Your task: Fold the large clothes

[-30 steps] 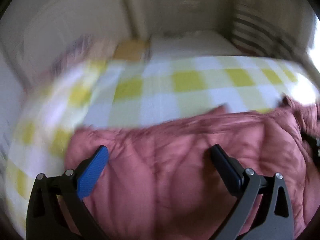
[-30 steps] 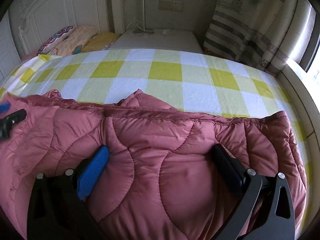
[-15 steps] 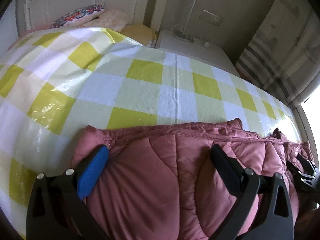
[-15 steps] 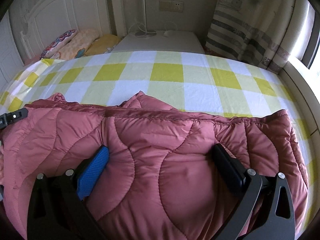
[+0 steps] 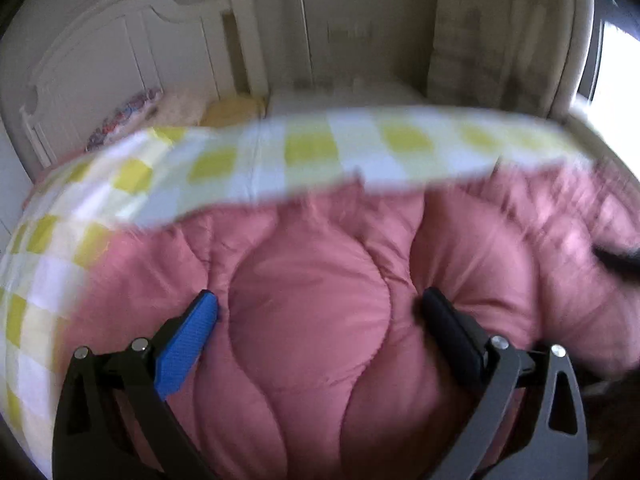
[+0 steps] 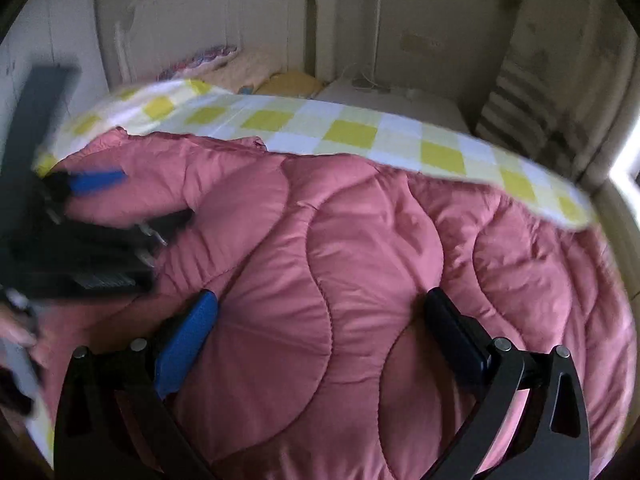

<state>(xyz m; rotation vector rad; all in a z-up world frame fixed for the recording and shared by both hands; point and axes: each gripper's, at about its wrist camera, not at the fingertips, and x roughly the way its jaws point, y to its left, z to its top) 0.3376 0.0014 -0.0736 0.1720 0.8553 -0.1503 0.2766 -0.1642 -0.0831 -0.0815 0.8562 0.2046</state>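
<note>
the pink quilted jacket (image 6: 360, 264) lies on the checked bedsheet (image 6: 352, 132), nearer us than the headboard (image 5: 100, 60). left gripper (image 5: 320, 308) and right gripper (image 6: 320, 308) both gape wide, holding nothing. it looks puffy, light, slippery — best pinched along a stitched seam or hem.

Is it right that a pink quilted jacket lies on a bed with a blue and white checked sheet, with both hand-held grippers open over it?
Not quite: the checked sheet is yellow and white, as the right wrist view shows. The pink quilted jacket does lie on it, with the left hand-held gripper and right hand-held gripper open over it.
</note>
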